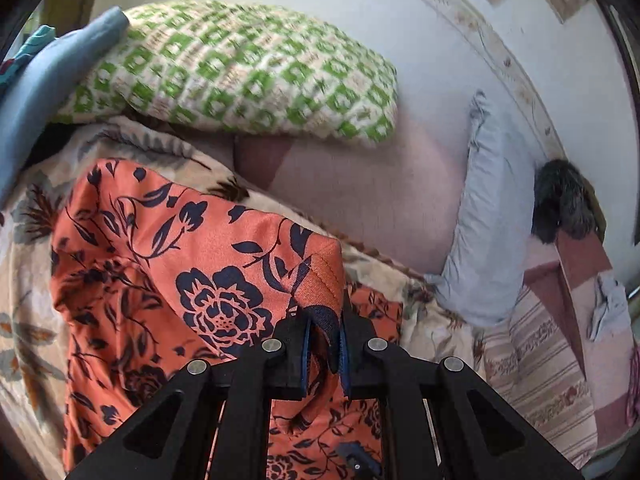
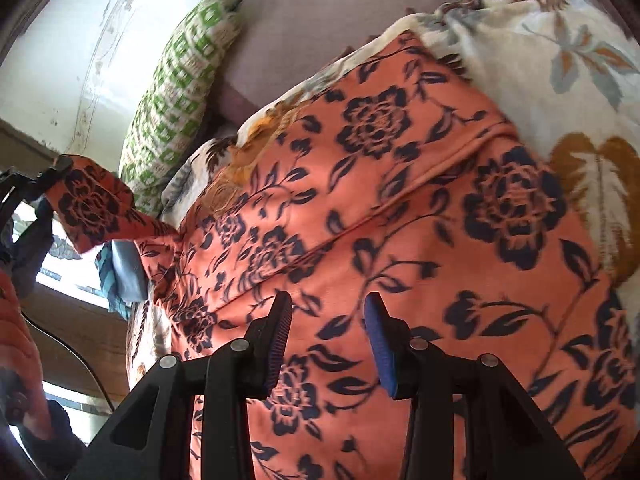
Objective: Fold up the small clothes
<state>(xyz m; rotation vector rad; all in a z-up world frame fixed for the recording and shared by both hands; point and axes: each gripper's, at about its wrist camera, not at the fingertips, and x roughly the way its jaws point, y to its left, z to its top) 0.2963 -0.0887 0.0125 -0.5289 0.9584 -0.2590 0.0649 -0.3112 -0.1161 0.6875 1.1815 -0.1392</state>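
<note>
**Jaws: left pinching hem, right spread and empty**

Left gripper (image 1: 325,334) clamped tight on a stitched corner of the orange floral garment (image 1: 192,264); fabric bunched between the blue pads, corner lifted clear of the bed. Right gripper (image 2: 328,334) hanging over the flat part of the same garment, pads apart, nothing between them, no visible contact with the cloth.

Step in hand, as judged: carrying the lifted corner across for a fold.
- Keep the pinch on the hem seam; thin slippery-looking cloth, likely to slide out of a shallow grip.
- Carry low and level so the raised flap lands flat, not rolled.
- Use right gripper to pin the body near the intended crease, or grab the matching corner, before laying down.
- Align edge to edge; check the diagonal ridge (image 2: 360,216) already across the middle, smooth it first.

Garment: orange-red, navy rose-and-vine print, slight sheen, double-stitched hem. Lying spread on a cream leaf-print blanket (image 2: 560,64), green-checked pillow (image 1: 240,68) beyond, well apart.
</note>
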